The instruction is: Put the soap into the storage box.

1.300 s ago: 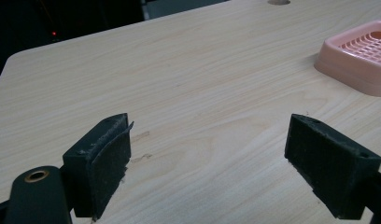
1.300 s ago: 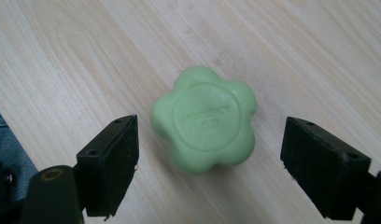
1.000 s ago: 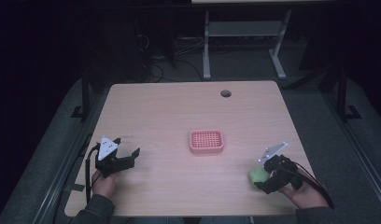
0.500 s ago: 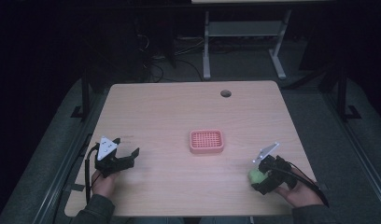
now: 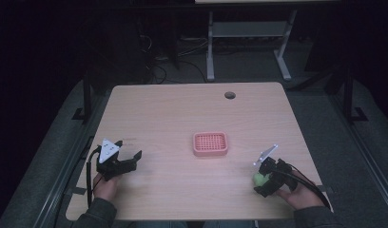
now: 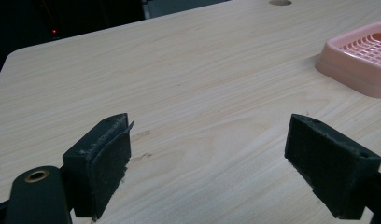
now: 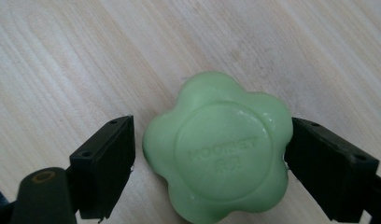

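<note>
A green flower-shaped soap (image 7: 219,151) lies flat on the wooden table (image 7: 62,56), near its front right edge (image 5: 259,179). My right gripper (image 7: 212,140) is open and straddles the soap: the right jaw touches its edge, while a thin gap is left at the left jaw. From above, the right gripper (image 5: 261,183) points down at the soap. A pink grid-topped soap dish (image 5: 210,143) sits at the table's middle with nothing on it. My left gripper (image 5: 129,149) hovers low at the front left, open wide, nothing between its jaws, with the dish (image 6: 361,60) ahead to its right.
A round cable hole (image 5: 229,95) sits near the table's far edge. A metal frame (image 5: 244,33) and cables lie on the dark floor beyond. Bare wood (image 5: 163,118) stretches between the grippers and the dish.
My right gripper has moved toward the table's front edge and tipped lower over the green soap. The left gripper has stayed where it was.
</note>
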Available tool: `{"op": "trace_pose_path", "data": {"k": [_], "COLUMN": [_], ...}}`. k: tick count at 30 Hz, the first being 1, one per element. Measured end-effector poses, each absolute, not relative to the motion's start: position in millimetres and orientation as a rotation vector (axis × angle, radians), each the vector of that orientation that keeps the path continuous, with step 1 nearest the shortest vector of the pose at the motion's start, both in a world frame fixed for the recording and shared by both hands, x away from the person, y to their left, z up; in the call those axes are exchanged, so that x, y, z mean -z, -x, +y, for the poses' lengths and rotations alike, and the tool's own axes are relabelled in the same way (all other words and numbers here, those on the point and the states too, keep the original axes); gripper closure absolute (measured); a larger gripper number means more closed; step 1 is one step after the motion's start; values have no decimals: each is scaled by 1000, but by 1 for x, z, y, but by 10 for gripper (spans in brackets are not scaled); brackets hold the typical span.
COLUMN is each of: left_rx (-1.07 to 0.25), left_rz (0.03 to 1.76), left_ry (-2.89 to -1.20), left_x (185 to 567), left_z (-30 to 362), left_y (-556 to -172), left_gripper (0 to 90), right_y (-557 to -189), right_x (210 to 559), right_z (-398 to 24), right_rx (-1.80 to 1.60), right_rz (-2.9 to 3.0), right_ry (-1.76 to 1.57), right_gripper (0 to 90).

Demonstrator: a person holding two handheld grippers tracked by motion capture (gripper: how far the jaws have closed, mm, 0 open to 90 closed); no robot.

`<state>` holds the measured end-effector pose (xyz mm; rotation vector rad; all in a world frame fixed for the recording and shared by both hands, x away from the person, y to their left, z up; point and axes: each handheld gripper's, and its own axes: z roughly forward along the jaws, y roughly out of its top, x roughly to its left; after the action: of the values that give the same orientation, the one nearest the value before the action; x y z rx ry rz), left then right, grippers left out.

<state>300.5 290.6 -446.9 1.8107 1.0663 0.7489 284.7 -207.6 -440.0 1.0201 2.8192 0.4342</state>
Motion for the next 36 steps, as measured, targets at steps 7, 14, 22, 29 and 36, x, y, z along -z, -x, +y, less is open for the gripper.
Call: {"op": "trace_pose_path", "data": {"k": [7,14,22,29,36], "left_rx": [-749,-747,-745,-744,-740], "left_rz": [1067,1067,1070,1068,1068], "left_ry": [-1810,-1808,-1809,-1814,-1812], "left_x": [447,447,447,447,448], "left_z": [290,290,290,290,290], "left_y": [-300,-300,-301,-301,-301], "left_gripper": [143,143,143,143,143], "right_y": [-286,-288,-288,-289,-287], "right_x": [443,443,444,446,445], "right_z": [-207,-206,-206,-206,-206], "right_rx": [-424,-422,-410,-398,-392], "right_rz": [2824,2824,2831,2833,2823], "right_ry": [-1031,-1040,-1046,-1057,-1049], "right_gripper": [165,214,222,246,254]}}
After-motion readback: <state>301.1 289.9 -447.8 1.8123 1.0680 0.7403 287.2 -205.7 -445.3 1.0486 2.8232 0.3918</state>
